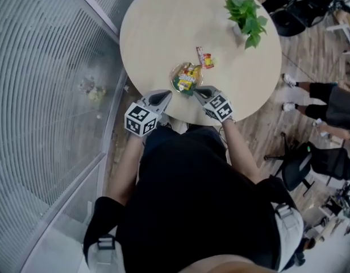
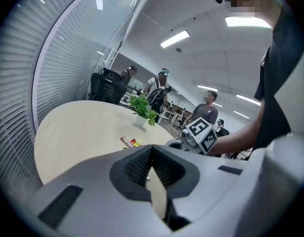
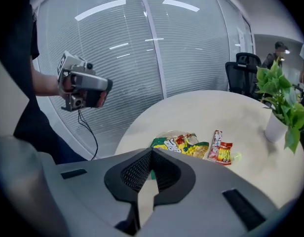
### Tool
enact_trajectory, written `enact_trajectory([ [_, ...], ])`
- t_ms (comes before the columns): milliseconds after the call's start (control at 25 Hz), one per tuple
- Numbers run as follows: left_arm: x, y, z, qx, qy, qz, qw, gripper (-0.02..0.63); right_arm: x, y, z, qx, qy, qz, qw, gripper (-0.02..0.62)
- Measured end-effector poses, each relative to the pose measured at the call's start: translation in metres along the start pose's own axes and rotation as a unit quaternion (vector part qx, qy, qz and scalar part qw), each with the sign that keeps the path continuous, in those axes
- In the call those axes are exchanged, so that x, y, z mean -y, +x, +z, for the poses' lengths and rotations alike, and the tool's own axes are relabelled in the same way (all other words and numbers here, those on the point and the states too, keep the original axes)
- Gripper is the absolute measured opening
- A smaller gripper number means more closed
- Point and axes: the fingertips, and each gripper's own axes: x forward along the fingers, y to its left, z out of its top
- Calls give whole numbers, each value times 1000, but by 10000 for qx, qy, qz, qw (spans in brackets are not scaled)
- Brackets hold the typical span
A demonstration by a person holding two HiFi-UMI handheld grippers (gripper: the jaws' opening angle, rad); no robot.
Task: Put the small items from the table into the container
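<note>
A clear container (image 1: 185,77) with yellow and green snack packets in it lies near the round table's front edge (image 1: 163,16). In the right gripper view the same container (image 3: 184,144) lies just beyond my jaws. Two small red packets (image 1: 205,57) lie on the table just behind it, and they show in the right gripper view (image 3: 220,151) and the left gripper view (image 2: 128,142) too. My left gripper (image 1: 165,95) hovers at the table edge left of the container, shut and empty (image 2: 151,157). My right gripper (image 1: 199,90), shut with nothing held (image 3: 152,164), sits to the container's right.
A potted green plant (image 1: 246,13) stands at the table's far right. A glass wall with blinds (image 1: 44,95) runs along the left. Office chairs (image 1: 297,7) and seated or standing people (image 1: 328,104) are to the right of the table.
</note>
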Motion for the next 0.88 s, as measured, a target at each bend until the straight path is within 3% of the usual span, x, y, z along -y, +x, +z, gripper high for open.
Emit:
enact_trajectory([
  [280, 17, 11, 18, 225, 117, 276, 9993, 0, -10, -33, -21, 114, -195, 77, 9997, 23],
  [560, 37, 24, 7, 143, 6, 682, 9976, 0, 13, -67, -21, 518, -229, 273, 9980, 23],
  [880, 56, 33, 1, 183, 16, 951, 9953, 0, 18, -80, -32, 631, -235, 539, 9963, 23],
])
